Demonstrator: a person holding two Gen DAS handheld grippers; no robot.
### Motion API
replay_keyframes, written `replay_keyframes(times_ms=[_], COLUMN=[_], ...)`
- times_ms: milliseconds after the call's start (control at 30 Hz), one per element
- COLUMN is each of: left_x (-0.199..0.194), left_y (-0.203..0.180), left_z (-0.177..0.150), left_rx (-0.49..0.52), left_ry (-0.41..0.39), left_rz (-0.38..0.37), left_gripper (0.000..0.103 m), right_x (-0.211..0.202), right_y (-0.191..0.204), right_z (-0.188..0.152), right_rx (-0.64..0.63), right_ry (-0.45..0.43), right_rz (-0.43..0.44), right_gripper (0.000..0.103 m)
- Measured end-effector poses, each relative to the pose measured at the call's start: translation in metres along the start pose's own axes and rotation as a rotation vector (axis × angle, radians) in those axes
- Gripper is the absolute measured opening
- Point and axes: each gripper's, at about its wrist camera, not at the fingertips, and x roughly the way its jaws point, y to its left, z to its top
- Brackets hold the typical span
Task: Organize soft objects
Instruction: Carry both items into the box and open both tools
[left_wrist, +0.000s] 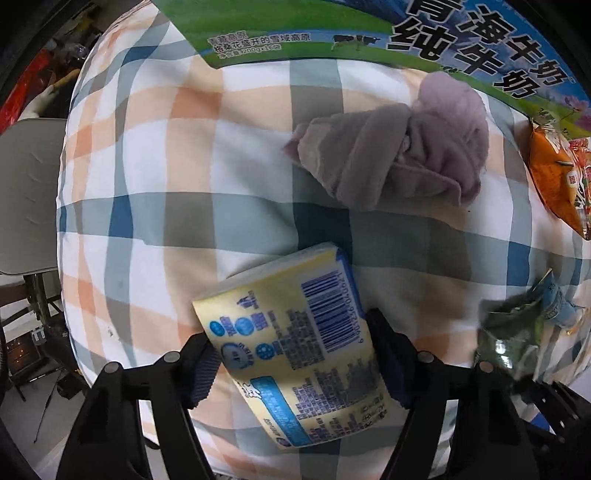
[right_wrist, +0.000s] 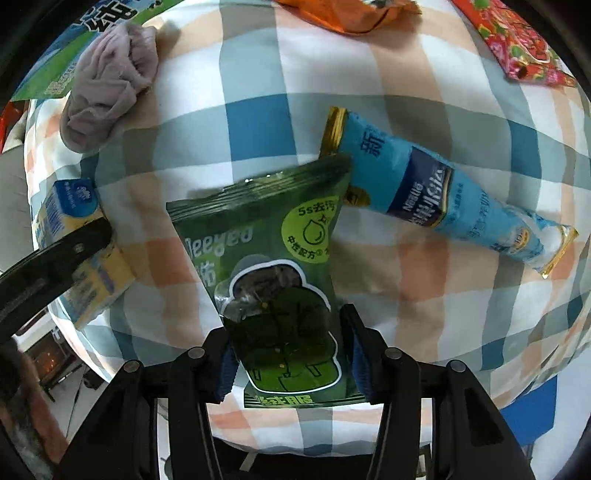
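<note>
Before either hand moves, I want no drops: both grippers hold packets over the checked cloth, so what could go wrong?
The left gripper pinches the yellow tissue pack at an angle, so it may twist loose. The right gripper squeezes a glossy green pouch that could slip, and its top overlaps the blue wrapper, which might be dragged along.

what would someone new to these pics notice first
Each gripper has a packet between its fingers: the left gripper is clamped on a yellow tissue pack with a barcode, and the right gripper on a green pouch. Both hang over a plaid cushion in orange, blue and grey checks. Further back a crumpled mauve cloth lies by a milk carton box, and a blue Nestle packet lies right of the pouch.
</note>
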Motion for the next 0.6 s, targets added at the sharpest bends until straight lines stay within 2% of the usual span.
replay_keyframes(times_ms=[133,167,300,400,433,600], left_x=[-0.006,-0.016,-0.056,-0.093,-0.104,-0.159], left_y=[-0.006,0.006,0.008,0.009,0.010,0.010], left_z=[-0.017,-0.022,-0.033,-0.042,-0.044,-0.033], left_rx=[0.027,0.033,0.072,0.091,0.097,0.117], left_ry=[-0.059,-0.071,-0.182,-0.264,-0.291,-0.386], left_rz=[0.000,-0.005,-0.010,-0.042,-0.051,-0.096], left_gripper=[0.068,0.067,0.066,0.066,0.066,0.066], right_x=[-0.011,-0.015,-0.032,-0.046,-0.052,-0.092], right_y=[-0.001,0.000,0.011,0.017,0.007,0.004], right_z=[-0.013,-0.017,-0.036,-0.056,-0.061,-0.084], right_rx=[0.023,0.024,0.018,0.007,0.007,-0.001], right_ry=[-0.044,-0.058,-0.115,-0.167,-0.184,-0.288], right_rz=[0.009,0.009,0.008,0.017,0.027,0.060], right_gripper=[0.042,0.041,0.040,0.039,0.039,0.039])
